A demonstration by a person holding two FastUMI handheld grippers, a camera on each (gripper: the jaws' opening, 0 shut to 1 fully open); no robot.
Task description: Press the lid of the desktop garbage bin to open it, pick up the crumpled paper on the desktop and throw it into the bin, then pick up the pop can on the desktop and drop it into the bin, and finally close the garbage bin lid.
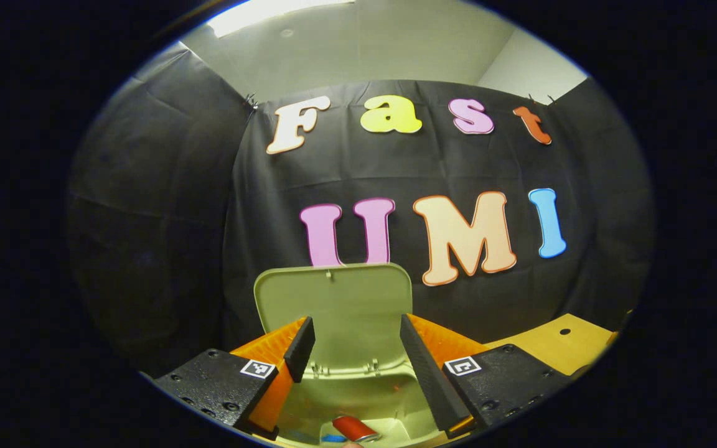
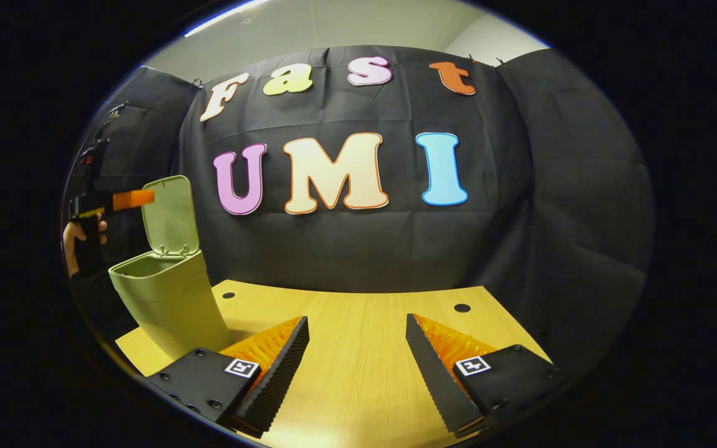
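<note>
Can point(image 1: 354, 429) lying sideways inside bin point(image 1: 358, 379)

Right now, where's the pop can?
In the left gripper view, the pop can lies inside the open garbage bin, directly below the open left gripper.

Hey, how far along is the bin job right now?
Lid stands open and the pop can lies inside the bin, so dropping looks done. Left gripper hovers open above the opening; right gripper waits open over the table. Closing the lid remains.
</note>
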